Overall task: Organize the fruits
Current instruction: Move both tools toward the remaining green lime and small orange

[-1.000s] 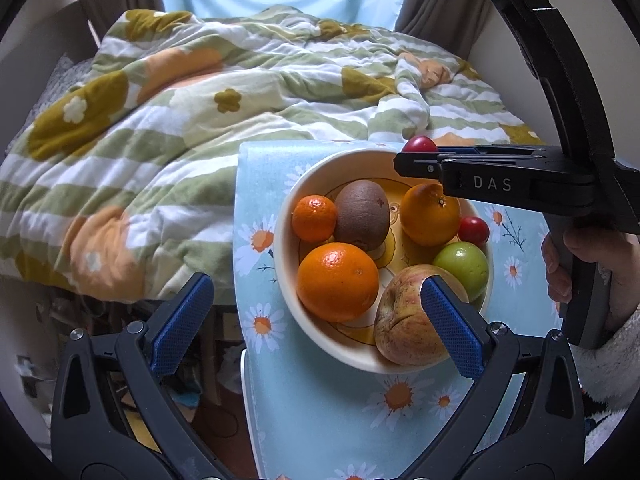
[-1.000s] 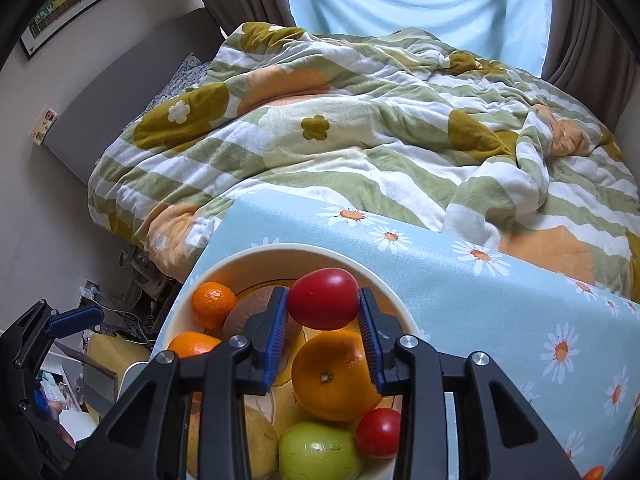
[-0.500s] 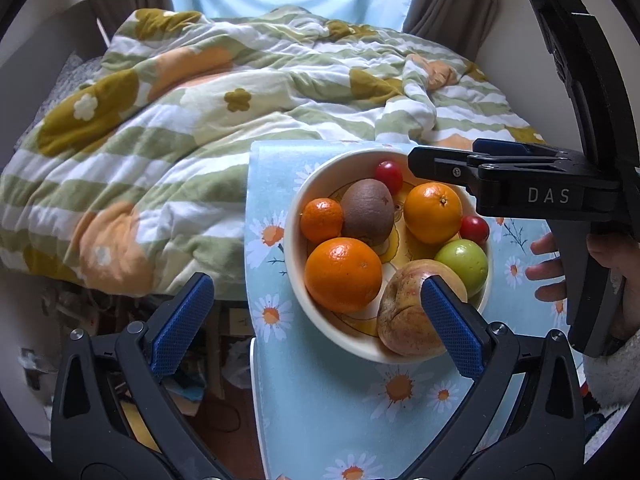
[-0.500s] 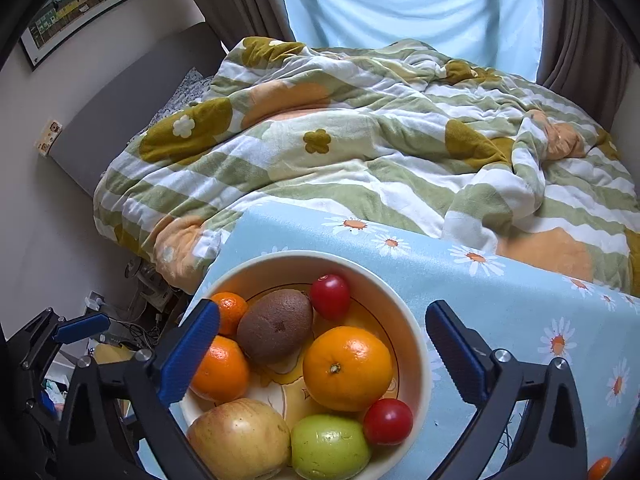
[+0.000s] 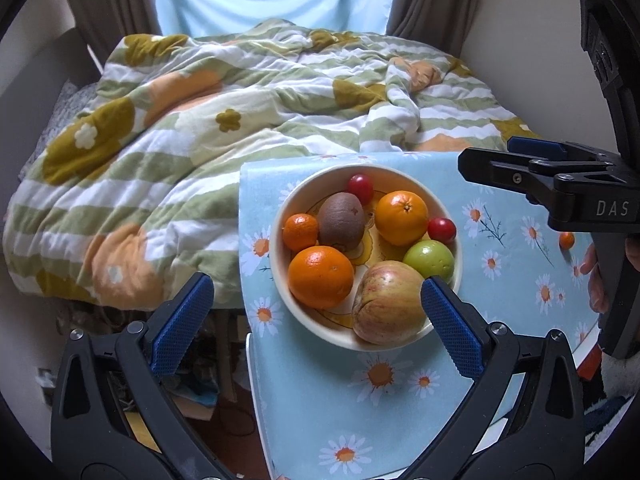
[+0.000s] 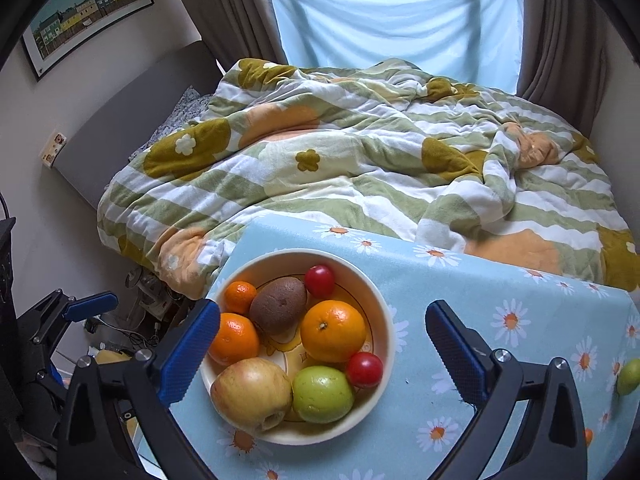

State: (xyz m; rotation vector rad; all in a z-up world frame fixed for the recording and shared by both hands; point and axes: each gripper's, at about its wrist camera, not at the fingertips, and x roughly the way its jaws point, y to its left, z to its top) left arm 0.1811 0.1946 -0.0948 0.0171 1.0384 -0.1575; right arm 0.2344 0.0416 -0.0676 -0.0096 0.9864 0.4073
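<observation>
Fruit sits in the bowl on the daisy-print tablecloth. Going by the right wrist view: cherry tomato at 12 o'clock in the bowl, kiwi just beside it, small mandarin at 10, big orange centre-right, second orange at 9, apple at 7, green fruit at 5, second tomato at 4. Right gripper jaws wide open above the bowl, nothing between the pads. Left gripper open too, empty. Another green fruit lies loose at the cloth's 3 o'clock edge.
</observation>
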